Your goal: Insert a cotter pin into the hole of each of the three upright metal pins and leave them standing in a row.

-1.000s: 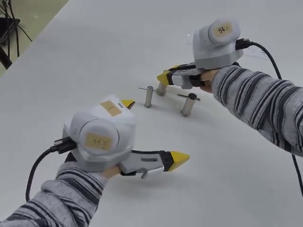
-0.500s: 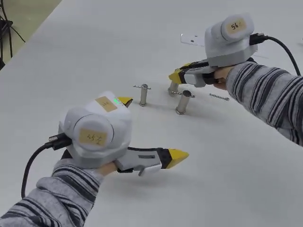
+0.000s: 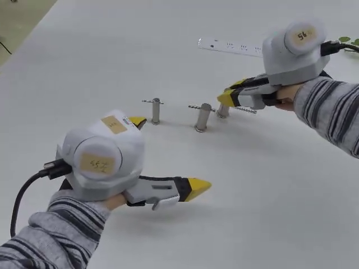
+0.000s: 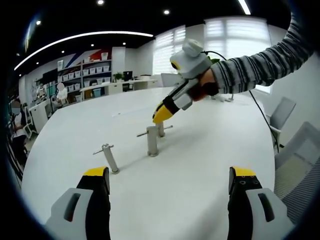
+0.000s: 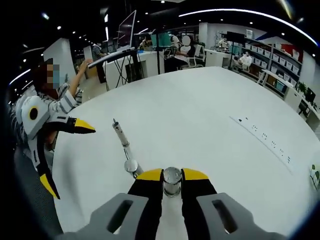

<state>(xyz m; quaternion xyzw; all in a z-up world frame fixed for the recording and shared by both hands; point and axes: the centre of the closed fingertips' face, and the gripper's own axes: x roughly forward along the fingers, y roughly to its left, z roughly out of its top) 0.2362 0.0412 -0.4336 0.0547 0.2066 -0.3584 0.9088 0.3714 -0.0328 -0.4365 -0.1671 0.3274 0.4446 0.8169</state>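
since a second ago the right gripper [image 3: 229, 97] has slid its metal pin [image 5: 172, 182] from behind and between the other two out to the right end of the row. its jaws are narrow, clamped on that pin, which stands upright on the white counter [image 3: 168, 50]. a cotter pin [image 3: 147, 101] crosses the top of the left pin [image 3: 155, 112], and a second cotter pin [image 3: 194, 106] crosses the top of the middle pin [image 3: 202, 117]; both stand upright. a third cotter pin [image 3: 247, 110] shows just beside the held pin, under the gripper; whether it sits in the hole cannot be told. the left gripper [image 3: 169, 152] hovers low near the person, jaws spread wide with nothing between them, pointing toward the row. a power strip [image 3: 230, 46] lies farther back.
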